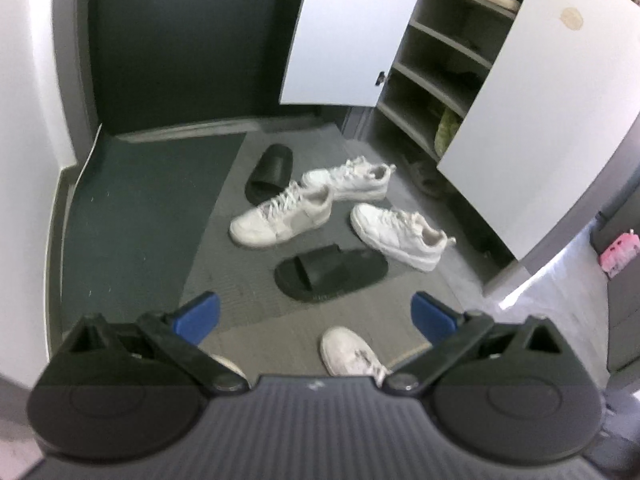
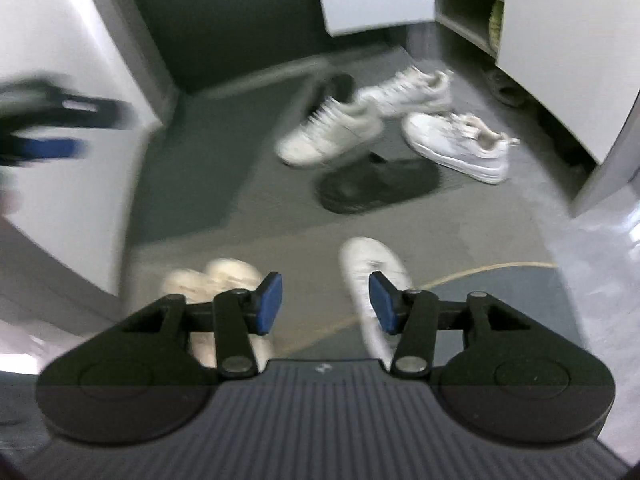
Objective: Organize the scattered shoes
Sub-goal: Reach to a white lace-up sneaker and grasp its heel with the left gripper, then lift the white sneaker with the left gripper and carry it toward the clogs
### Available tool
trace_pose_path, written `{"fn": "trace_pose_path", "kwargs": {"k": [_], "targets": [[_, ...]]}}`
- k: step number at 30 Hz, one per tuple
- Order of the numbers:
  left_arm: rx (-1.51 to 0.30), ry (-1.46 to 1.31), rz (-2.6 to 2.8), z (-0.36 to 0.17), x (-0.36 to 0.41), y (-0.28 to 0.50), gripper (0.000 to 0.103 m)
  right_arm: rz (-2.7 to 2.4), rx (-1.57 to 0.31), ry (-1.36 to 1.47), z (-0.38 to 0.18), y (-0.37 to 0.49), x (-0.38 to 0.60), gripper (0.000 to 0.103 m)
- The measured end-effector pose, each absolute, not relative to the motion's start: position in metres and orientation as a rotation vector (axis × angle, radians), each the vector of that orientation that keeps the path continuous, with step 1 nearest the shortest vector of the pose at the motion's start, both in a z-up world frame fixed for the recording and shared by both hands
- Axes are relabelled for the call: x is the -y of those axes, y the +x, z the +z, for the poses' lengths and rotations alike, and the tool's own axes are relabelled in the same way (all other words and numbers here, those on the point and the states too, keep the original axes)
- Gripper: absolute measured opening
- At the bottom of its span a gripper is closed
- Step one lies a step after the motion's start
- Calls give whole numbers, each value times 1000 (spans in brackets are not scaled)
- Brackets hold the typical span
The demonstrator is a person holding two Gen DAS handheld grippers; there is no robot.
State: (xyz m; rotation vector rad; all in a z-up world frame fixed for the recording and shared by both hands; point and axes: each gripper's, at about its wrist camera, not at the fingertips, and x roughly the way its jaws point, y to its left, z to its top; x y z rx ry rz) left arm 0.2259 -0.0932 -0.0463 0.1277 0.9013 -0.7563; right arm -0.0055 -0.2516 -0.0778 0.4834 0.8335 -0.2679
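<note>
With both the left tongs [image 1: 316,316] and right tongs [image 2: 325,304] held apart and empty, three white sneakers [image 1: 282,216] and two black slides [image 1: 332,268] are left ahead on the floor, unshelved.

Both cameras sit on the grippers and look forward along the fingers, tilted down at the floor from well above it. The left wrist view faces the scattered shoes [image 1: 328,208] with the open cabinet [image 1: 448,72] at upper right, its upper shelves in frame. The right wrist view, blurred, faces the same way, cutting the cabinet [image 2: 464,4] to its lowest shelves. Both share the shoes [image 2: 384,132], the dark mat [image 1: 132,216] and the cabinet doors.
</note>
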Motion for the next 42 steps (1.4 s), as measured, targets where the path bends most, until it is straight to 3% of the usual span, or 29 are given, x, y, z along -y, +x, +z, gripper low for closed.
{"fn": "trace_pose_path", "kwargs": {"k": [8, 9, 10, 12, 16, 21, 24, 32, 42], "targets": [[-705, 404, -883, -79, 144, 264, 103, -236, -611, 646, -35, -19, 275, 55], [-692, 433, -912, -90, 154, 270, 103, -235, -594, 665, -32, -18, 282, 65], [-677, 468, -929, -104, 165, 276, 103, -237, -583, 684, -30, -16, 288, 86], [-659, 533, -947, -134, 190, 292, 103, -279, -574, 691, -29, -9, 300, 103], [-661, 618, -975, -197, 245, 331, 103, -343, -587, 732, -40, 8, 324, 103], [-588, 612, -1086, -268, 304, 384, 103, -263, -714, 1074, -89, 34, 350, 103], [-641, 603, -1053, -310, 329, 426, 103, -208, -783, 1122, -107, 55, 353, 103], [-693, 688, -1051, -388, 363, 506, 103, -216, -828, 1276, -149, 99, 390, 103], [-788, 716, -1078, -456, 391, 548, 103, -259, -897, 1356, -188, 142, 401, 103]]}}
